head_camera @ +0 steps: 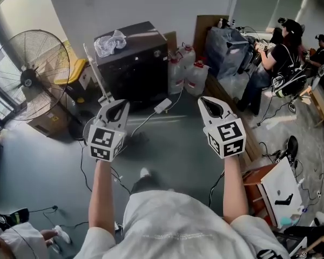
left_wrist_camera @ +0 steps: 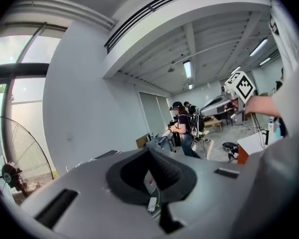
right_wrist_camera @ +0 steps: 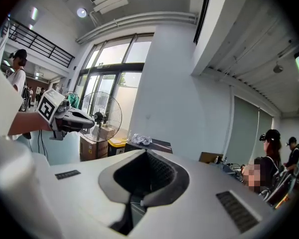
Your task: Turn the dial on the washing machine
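Two claws pressed together on nothing, left claw [head_camera: 120, 103] and right claw [head_camera: 205, 100], held level well short of the washing machine [head_camera: 132, 63], likely poised before approach.

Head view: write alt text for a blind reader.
Both shut and empty, the left hand-held gripper and right hand-held gripper point toward a black boxy washing machine topped with a crumpled white cloth; a round metal fan stands left.
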`<state>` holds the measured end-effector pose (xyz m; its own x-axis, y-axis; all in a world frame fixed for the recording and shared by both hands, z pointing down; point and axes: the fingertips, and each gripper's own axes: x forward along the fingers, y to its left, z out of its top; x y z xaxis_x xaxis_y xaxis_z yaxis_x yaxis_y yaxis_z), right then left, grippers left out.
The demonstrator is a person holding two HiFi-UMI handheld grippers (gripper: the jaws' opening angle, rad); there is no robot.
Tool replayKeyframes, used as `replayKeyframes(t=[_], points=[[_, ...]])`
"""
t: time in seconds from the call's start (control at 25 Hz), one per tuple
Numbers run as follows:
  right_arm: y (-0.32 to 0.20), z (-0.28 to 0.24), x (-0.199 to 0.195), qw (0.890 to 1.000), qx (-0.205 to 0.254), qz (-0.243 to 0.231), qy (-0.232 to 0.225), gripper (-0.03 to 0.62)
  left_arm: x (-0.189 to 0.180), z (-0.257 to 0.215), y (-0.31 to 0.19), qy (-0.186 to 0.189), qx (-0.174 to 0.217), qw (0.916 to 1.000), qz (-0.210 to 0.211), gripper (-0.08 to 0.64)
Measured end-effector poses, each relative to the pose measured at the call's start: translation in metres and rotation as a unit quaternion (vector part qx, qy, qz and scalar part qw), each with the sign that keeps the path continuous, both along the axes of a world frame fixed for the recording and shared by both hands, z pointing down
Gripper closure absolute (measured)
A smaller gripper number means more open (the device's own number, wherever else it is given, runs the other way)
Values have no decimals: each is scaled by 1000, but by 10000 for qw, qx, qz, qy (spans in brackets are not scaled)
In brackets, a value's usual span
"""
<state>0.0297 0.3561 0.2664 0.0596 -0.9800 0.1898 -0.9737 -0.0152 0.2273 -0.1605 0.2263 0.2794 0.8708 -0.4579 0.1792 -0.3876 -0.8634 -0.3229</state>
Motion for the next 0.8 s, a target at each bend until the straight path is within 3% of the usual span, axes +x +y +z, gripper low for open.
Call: replayKeyframes(t=[0.32,0.48,0.8], points=[[-58,3,38,9995,267,171,1,578,30,26,-49,-170,-50,9998,13,548],[-109,12,60,9997,205,144,25,578,47,37,-114,-133,-136,9997,-168,548],[-241,17,105,9996,-61,248,-129,578,98,30,-242,-254,-51,9997,33,548]])
